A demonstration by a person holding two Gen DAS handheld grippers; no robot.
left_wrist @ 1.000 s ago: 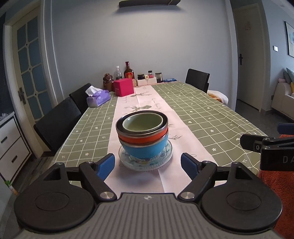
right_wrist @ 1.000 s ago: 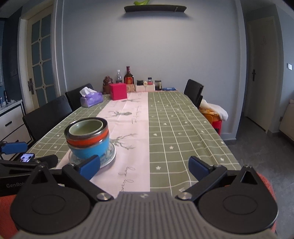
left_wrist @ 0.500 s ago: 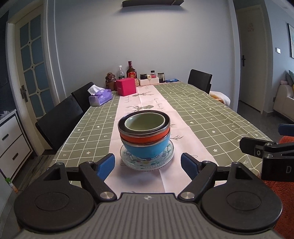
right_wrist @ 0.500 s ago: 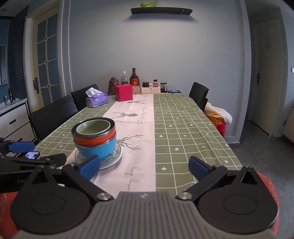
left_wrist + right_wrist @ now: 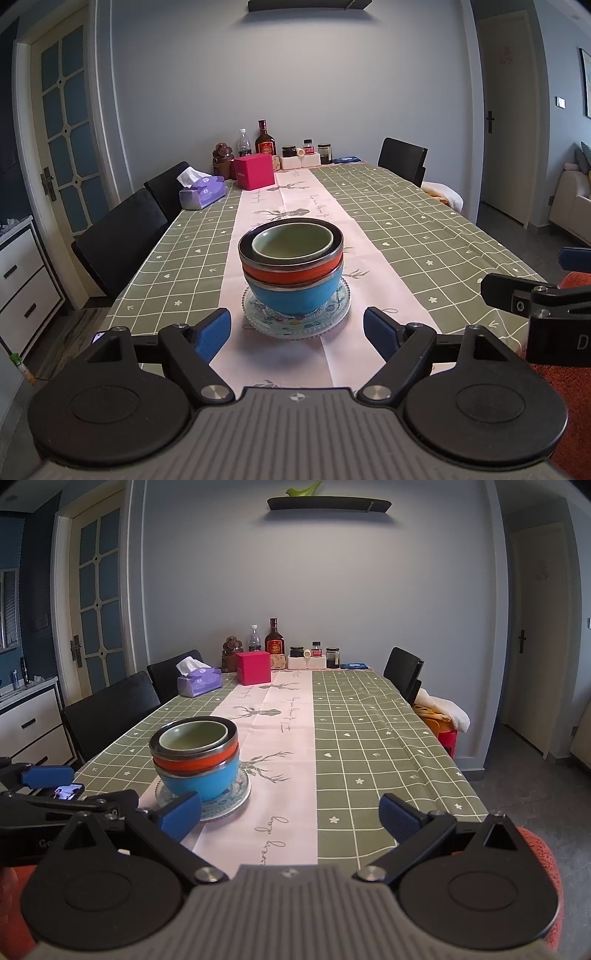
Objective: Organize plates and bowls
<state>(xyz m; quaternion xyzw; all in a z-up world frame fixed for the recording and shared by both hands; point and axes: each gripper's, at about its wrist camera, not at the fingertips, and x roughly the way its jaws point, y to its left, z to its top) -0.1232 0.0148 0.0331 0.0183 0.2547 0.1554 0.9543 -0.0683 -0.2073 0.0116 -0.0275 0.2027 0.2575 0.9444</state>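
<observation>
A stack of bowls (image 5: 291,269) stands on a patterned glass plate (image 5: 295,325) on the pink table runner: a blue bowl at the bottom, an orange one in it, a green bowl (image 5: 291,242) on top. My left gripper (image 5: 297,334) hangs open just in front of the stack, touching nothing. In the right wrist view the same bowl stack (image 5: 197,760) and plate (image 5: 221,805) lie at the left. My right gripper (image 5: 291,818) is open and empty, to the right of the stack, above the table's near edge.
A long table with a green checked cloth (image 5: 424,236) runs away from me. A tissue box (image 5: 202,192), a pink box (image 5: 255,171) and bottles (image 5: 265,140) stand at its far end. Black chairs (image 5: 122,236) line the left side, another chair (image 5: 402,160) far right.
Both grippers have drawn back a little and risen; the bowl stack sits slightly farther off in both views. The bowls and plate have not moved.
</observation>
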